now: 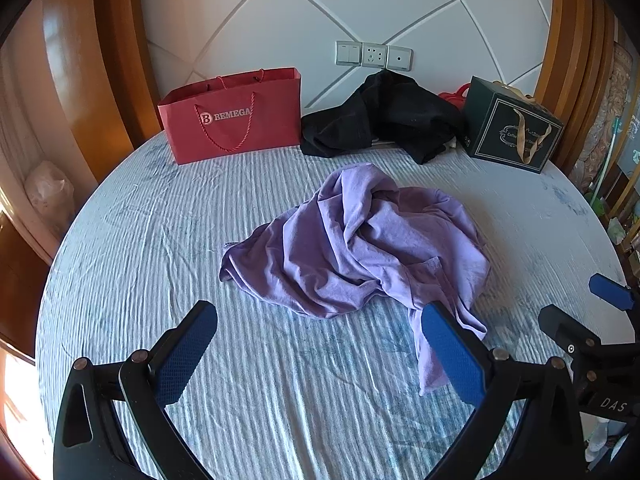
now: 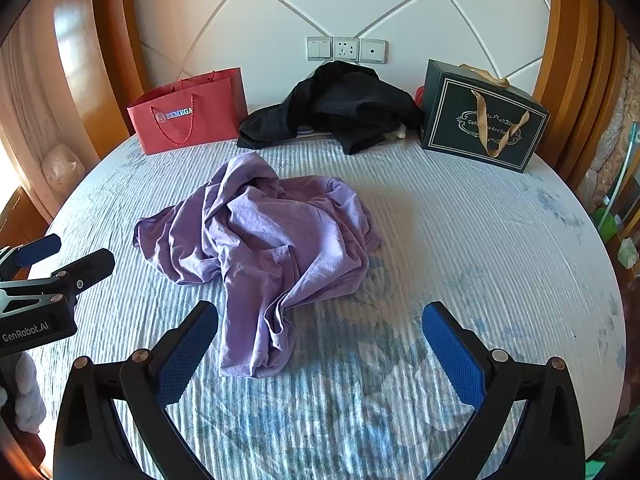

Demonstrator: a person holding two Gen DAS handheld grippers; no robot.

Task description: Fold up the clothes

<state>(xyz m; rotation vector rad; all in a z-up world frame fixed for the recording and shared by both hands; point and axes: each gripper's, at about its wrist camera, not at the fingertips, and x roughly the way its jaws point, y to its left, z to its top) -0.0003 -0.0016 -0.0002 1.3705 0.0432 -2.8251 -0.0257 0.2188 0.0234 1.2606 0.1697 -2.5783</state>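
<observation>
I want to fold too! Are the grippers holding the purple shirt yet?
No, nothing is held. The left gripper and right gripper are both open above the bed, and the crumpled purple shirt lies loose.

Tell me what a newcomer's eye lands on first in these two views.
The crumpled purple shirt heaped mid-bed on the pale striped bedsheet, untouched. Behind it, along the white headboard, stand a red BEMEGA bag, a black clothes pile and a dark gift box. Both grippers, left and right, hover open in front of it.

A bedroom: bed [image 1: 120, 240], padded headboard [image 1: 360, 8]
</observation>
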